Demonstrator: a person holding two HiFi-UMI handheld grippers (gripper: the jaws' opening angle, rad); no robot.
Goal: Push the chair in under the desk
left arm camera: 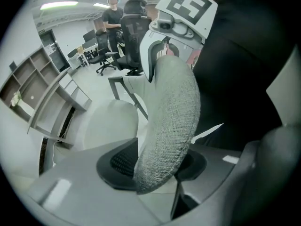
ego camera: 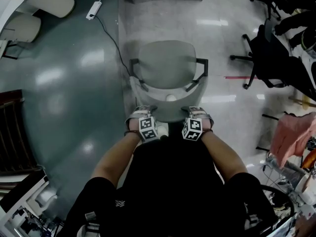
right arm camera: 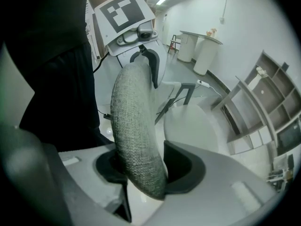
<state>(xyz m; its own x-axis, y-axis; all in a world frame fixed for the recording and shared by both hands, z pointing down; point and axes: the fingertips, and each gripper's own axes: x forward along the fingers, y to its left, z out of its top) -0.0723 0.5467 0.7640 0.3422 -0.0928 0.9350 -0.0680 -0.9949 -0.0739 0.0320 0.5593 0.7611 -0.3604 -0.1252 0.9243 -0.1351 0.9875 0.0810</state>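
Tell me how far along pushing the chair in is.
Done: the left gripper and right gripper both have their jaws closed on the top of the chair's backrest. In hand: that grip, ready to push. Left: the whole push; the seat stands on open floor, under no desk.

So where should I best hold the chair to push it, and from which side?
Grip the top edge of the backrest from behind, left gripper and right gripper apart on it. The padded rim is thin enough to fit between jaws, and the seat faces away.
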